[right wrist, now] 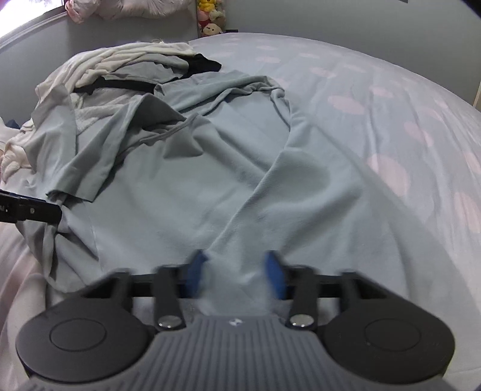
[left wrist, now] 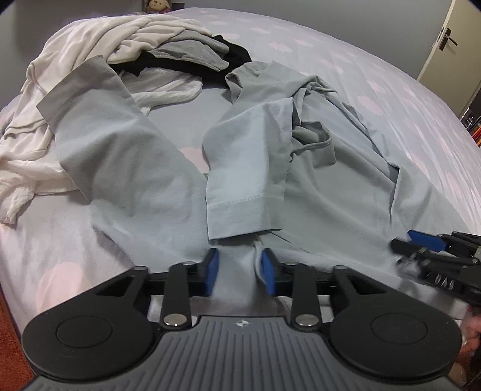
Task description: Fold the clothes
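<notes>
A pale blue-grey long-sleeved shirt (left wrist: 315, 195) lies rumpled on the bed. One sleeve (left wrist: 240, 180) is folded back toward me, the other sleeve (left wrist: 105, 135) stretches up-left over a white garment. My left gripper (left wrist: 240, 270) pinches the shirt's near edge, and cloth rises between its blue pads. In the right wrist view the same shirt (right wrist: 210, 180) spreads ahead, with taut creases running into my right gripper (right wrist: 234, 276), which holds bunched cloth between blurred pads. The right gripper (left wrist: 421, 243) also shows at the left view's right edge. Part of the left gripper (right wrist: 30, 210) shows at the right view's left edge.
A heap of white (left wrist: 90, 39), grey (left wrist: 186, 48) and black (left wrist: 234, 57) clothes lies at the bed's far left. The lilac sheet (left wrist: 390, 75) with pink spots stretches to the right. A door (left wrist: 451, 45) stands far right, plush toys (right wrist: 210, 18) sit behind the bed, and orange floor (left wrist: 12, 346) shows at lower left.
</notes>
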### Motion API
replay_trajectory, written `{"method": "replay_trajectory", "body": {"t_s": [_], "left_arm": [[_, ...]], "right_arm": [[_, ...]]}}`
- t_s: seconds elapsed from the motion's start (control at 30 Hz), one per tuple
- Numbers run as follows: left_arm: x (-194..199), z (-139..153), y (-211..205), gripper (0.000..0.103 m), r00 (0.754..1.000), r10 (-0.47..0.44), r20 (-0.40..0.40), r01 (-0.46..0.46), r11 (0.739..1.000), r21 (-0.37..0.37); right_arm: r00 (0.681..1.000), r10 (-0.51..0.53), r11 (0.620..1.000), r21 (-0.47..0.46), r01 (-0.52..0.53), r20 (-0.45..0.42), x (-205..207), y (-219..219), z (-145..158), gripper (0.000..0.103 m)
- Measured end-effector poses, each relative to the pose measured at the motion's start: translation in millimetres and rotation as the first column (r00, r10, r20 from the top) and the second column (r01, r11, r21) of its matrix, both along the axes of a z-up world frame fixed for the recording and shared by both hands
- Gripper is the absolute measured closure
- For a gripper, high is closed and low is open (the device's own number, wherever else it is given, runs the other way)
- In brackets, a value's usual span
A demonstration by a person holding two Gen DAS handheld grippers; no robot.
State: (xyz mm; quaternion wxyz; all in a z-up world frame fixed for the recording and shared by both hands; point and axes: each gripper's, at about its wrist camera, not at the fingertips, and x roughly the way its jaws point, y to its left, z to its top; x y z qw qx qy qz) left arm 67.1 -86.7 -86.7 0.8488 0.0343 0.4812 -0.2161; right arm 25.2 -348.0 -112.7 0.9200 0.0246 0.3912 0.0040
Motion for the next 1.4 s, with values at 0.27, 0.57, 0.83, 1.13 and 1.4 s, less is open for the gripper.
{"method": "replay_trajectory", "body": {"t_s": [0.27,0.57,0.83,1.13,1.4], "left_arm": [[-4,33,27,0.099,0.994,0.059,0.093,-0.057,0.998,-0.028],[-6,73,77,0.103,0.958,0.198,0.207,-0.197,0.98,-0.027],[-11,80,71,0.061,0.972,0.141,0.19,-0.122,0.987,-0.106],[-25,72,40,0.038,0.942,0.11,0.316,-0.137,0.988,0.065],[-19,49,33,0.038,0.982,0.091,0.166,-0.091,0.996,-0.008]], "right_arm": [[0.99,-0.094,0.992,-0.072,0.101,0.101,-18,-36,32,0.092],[0.925,-0.273,0.924,-0.194,0.328,0.264,-77,-109,94,0.093],[0.907,-0.37,0.892,-0.196,0.408,0.202,-98,-145,94,0.092],[0.925,-0.281,0.923,-0.192,0.334,0.257,-93,-117,89,0.067],[0.971,0.037,0.971,-0.238,0.021,0.238,-44,-61,86,0.058]]}}
